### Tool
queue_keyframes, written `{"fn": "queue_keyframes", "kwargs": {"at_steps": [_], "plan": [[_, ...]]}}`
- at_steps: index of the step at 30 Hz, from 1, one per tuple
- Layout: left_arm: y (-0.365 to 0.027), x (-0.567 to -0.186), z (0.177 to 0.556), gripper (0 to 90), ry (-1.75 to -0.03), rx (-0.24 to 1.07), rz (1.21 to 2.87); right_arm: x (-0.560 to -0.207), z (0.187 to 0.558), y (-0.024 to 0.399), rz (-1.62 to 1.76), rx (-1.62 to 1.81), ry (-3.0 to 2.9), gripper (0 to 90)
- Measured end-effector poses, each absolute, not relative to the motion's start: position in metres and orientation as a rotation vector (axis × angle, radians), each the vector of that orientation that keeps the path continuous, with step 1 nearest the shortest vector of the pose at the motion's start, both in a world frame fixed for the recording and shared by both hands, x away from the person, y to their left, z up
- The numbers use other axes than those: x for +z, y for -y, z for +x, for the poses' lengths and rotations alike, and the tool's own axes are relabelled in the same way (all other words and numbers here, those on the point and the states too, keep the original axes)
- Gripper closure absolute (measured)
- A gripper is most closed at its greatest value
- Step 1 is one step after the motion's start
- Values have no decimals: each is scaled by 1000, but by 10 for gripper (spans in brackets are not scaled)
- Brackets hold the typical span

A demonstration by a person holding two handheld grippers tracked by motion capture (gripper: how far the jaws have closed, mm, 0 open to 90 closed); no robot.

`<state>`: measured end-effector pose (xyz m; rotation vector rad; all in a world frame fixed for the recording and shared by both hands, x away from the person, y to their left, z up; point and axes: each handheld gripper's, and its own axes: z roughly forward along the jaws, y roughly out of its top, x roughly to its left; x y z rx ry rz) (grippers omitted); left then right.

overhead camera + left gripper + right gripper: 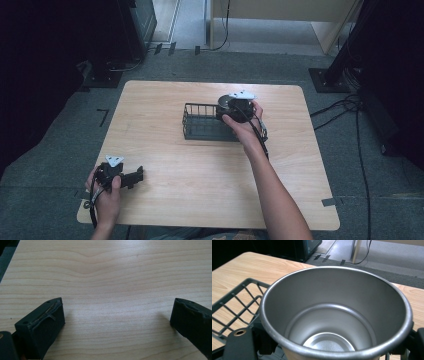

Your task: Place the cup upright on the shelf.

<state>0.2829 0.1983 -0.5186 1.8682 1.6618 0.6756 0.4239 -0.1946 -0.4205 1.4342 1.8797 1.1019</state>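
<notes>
We see the right gripper (pixel 231 111) clamped around a steel cup (pixel 337 315) at the right end of the black wire basket (pixel 200 122) mid-table, while the left gripper (pixel 117 320) rests near the wooden table's (pixel 200 170) front-left corner, jaws spread wide over bare wood.

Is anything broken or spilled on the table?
No, nothing stands out. The metal cup is empty and undented, held upright by the right gripper at the black wire basket. The left gripper rests open on bare table.
</notes>
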Motion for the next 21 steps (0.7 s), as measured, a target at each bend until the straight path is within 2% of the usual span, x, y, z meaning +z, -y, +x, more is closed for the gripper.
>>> {"fn": "queue_keyframes", "kwargs": {"at_steps": [21], "plan": [[-198, -519, 283, 0, -1662, 675, 1868, -444, 426, 196, 1479, 1032, -1969, 180]]}}
